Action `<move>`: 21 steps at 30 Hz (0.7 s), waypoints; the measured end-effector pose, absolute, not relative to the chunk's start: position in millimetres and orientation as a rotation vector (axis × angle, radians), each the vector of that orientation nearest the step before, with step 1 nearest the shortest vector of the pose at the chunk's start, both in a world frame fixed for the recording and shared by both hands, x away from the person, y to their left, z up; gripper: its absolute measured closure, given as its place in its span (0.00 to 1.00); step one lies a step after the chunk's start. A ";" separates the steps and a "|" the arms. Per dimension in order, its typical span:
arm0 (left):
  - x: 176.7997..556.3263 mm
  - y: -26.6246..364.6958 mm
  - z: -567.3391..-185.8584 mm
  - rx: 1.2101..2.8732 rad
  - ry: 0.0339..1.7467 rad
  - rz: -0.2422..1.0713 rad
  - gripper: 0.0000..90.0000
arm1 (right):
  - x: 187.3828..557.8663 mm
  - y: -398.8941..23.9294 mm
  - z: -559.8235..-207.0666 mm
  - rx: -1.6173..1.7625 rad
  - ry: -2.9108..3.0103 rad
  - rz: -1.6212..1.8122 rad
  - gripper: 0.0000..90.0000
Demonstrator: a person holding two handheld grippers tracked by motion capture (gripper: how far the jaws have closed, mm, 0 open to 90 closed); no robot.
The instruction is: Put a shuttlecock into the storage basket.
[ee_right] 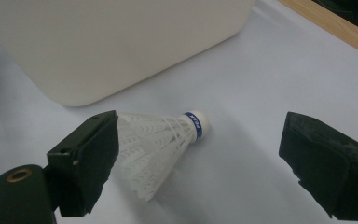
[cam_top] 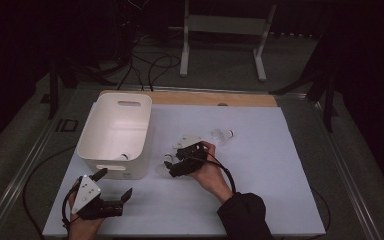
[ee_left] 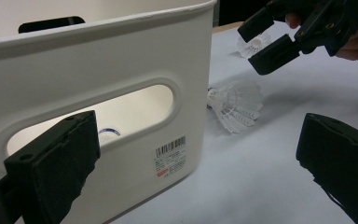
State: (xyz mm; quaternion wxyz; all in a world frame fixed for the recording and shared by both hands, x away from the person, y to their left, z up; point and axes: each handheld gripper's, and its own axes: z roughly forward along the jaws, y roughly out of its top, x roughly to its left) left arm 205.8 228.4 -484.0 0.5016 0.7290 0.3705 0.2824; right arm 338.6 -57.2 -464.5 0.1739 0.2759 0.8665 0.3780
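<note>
Jaws of the right gripper [ee_right: 200,158] stand wide apart with nothing between their pads, hovering low over the white table sheet [cam_top: 260,170]. A white shuttlecock [ee_right: 161,144] lies on its side on the sheet under them, its feathered skirt just beside the jaw at the left of the right gripper view and its cork tip with a blue band pointing toward the far wooden edge [ee_right: 326,25]. In the high view the right gripper [cam_top: 177,162] sits near the middle of the sheet, held by a hand in a dark sleeve [cam_top: 245,215], just right of the white bin [cam_top: 87,145].

The left gripper [cam_top: 114,187] rests at the near left of the sheet, in front of the bin, its jaws also spread and holding nothing. Its own view looks past them at the bin's near wall, with an oval handle slot [ee_left: 93,116] and a barcode label [ee_left: 170,156] below it. Through the slot a second shuttlecock [ee_left: 108,134] shows on the bin floor. A third shuttlecock [cam_top: 221,135] lies on the sheet beyond the right hand, apart from the bin.
</note>
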 end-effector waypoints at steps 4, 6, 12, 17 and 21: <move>205.7 228.7 -483.9 1.761 0.895 0.683 0.00 | 337.4 -54.3 -468.2 0.767 2.465 1.042 0.15; 205.6 228.6 -484.0 1.761 0.895 0.684 0.00 | 337.1 -53.2 -470.5 0.762 2.476 1.029 0.16; 205.5 228.7 -484.0 1.762 0.895 0.684 0.00 | 336.5 -50.4 -475.3 0.745 2.493 0.981 0.20; 205.4 228.6 -483.9 1.762 0.896 0.684 0.00 | 336.2 -48.4 -477.6 0.745 2.497 0.960 0.27; 205.3 228.9 -483.9 1.762 0.896 0.685 0.00 | 335.1 -46.8 -479.4 0.720 2.498 0.937 0.36</move>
